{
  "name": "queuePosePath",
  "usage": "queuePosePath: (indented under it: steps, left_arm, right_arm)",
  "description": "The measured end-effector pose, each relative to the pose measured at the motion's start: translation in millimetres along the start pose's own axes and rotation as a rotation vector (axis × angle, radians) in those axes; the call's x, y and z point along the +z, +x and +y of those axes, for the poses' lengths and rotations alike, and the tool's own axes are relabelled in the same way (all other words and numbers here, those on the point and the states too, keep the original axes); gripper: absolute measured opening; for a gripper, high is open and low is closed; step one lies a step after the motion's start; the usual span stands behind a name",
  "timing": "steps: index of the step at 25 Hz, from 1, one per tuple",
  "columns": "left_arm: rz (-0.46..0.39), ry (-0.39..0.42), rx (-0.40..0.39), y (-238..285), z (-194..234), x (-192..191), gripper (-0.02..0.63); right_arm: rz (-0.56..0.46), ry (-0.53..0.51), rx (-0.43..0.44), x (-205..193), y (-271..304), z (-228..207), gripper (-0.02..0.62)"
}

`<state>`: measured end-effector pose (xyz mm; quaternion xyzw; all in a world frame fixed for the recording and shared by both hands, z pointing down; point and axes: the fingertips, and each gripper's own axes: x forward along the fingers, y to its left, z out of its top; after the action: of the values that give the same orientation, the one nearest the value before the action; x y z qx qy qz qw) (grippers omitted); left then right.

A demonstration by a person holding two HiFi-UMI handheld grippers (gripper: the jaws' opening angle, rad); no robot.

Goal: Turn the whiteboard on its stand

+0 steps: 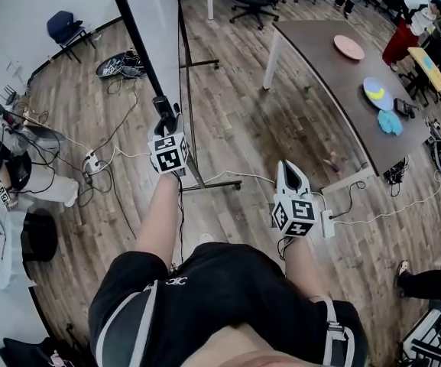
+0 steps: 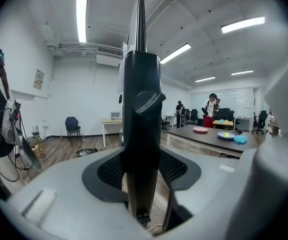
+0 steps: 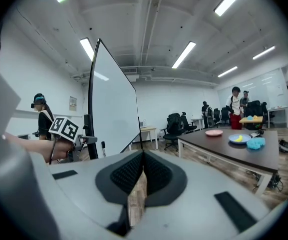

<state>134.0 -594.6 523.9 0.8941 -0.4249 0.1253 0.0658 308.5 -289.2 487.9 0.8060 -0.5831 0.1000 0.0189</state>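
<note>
Left gripper (image 1: 165,117), centre-left of the head view, is clamped on the black edge post (image 2: 140,134) of the whiteboard (image 3: 113,109), pads pressing both sides. Right gripper (image 1: 287,168), lower centre, has its jaws together with nothing between them.

Risks, as we judge them:
- One narrow grip on a smooth post could slip or twist once the board starts to pivot.
- White cables (image 1: 121,153) run across the floor close to the stand's foot (image 1: 212,186); if the base shifts, it may snag them.
- A wide swing could carry the far edge toward the dark table (image 1: 319,75) at upper right.

The board is a tall white panel in a thin black frame, nearly edge-on at upper centre-left of the head view. It stands upright, and the surface looks blank.
</note>
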Motion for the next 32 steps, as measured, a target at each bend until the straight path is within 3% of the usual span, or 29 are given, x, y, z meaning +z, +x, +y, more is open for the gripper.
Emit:
queuePosePath:
  steps: [16,32]
  left_arm:
    - [0.009,0.008,-0.03,-65.0,-24.8,-19.0,0.195]
    - [-0.001,0.022,-0.005,-148.5,-59.2,-42.1,0.196]
  right_arm:
    - [0.001,-0.002,0.129,-9.5,-21.5,24.9,0.008]
    - [0.013,-0.02,0.297,-20.1,-45.8,48.6,0.008]
